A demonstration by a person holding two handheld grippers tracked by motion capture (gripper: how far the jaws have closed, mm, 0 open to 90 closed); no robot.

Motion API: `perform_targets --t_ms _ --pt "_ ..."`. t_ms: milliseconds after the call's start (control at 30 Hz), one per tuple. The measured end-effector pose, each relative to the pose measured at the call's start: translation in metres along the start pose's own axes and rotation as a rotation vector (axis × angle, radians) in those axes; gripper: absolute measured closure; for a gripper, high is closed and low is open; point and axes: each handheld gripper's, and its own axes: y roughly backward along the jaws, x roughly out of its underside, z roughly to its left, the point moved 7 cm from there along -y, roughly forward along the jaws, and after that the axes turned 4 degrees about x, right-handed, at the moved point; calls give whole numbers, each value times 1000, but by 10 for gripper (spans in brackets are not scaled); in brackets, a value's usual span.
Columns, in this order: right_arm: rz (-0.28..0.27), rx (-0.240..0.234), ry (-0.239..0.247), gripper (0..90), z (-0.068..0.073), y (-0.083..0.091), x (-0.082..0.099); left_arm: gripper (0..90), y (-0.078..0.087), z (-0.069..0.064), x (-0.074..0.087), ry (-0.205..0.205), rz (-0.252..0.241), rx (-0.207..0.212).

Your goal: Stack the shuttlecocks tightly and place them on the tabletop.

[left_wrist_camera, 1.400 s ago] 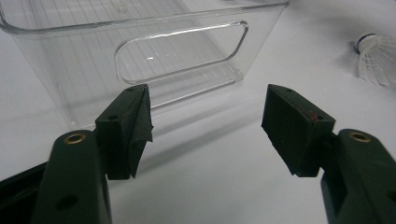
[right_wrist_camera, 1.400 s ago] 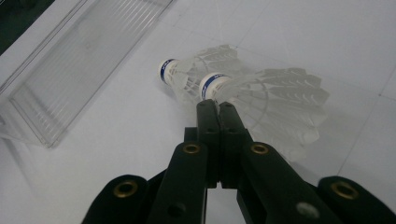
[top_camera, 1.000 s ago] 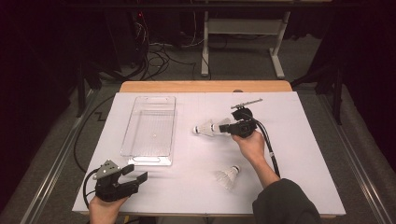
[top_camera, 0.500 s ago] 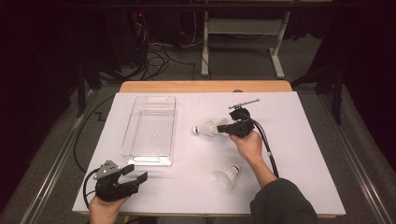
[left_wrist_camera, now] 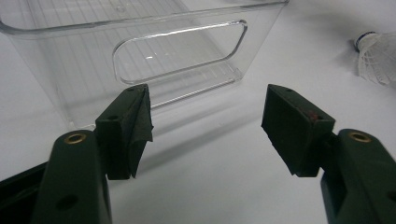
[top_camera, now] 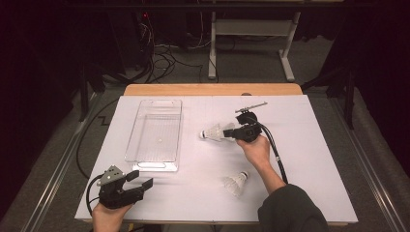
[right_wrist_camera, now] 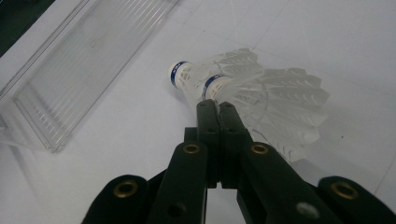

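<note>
1. The right claw (top_camera: 231, 132) sits over the middle of the white counter (top_camera: 319, 159), to the right of the clear bin (top_camera: 155, 130).
2. In the right gripper view its jaws are pressed together with no gap, and the right claw (right_wrist_camera: 217, 109) pinches the edge of a shuttlecock's feather skirt.
3. That view shows what look like two nested shuttlecocks (right_wrist_camera: 247, 88): two white cork heads with blue bands sit one behind the other, and the feathers fan out toward the right.
4. In the high view the nested shuttlecocks (top_camera: 212, 133) lie on their side just left of the claw, cork pointing toward the bin. Whether they rest on the counter or are lifted slightly off it, I cannot tell.
5. A second shuttlecock (top_camera: 235, 181) lies alone on the counter nearer the person, well apart from the held ones.
6. The left claw (top_camera: 143, 179) rests at the near left corner of the counter, jaws spread wide with nothing between them.
7. In the left gripper view the left claw (left_wrist_camera: 205, 126) faces the bin's short end wall, with the clear bin (left_wrist_camera: 140, 51) and its cut-out handle just ahead; the lone shuttlecock (left_wrist_camera: 376, 56) shows at the upper right.
8. The bin is empty and lies lengthwise away from the person.
</note>
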Motion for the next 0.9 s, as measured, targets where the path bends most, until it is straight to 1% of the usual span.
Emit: perform_targets --t_ms 267,600,733,900 --pt "5 -9 -4 900 2 -3 -1 338 0 0 0 0 0 1" --pt "5 -29 7 900 8 -8 -3 338 0 0 0 0 2 2" --pt "11 -35 -1 900 9 -10 -3 338 0 0 0 -1 2 2" --pt "9 -40 2 900 9 -12 -2 339 0 0 0 0 3 1"
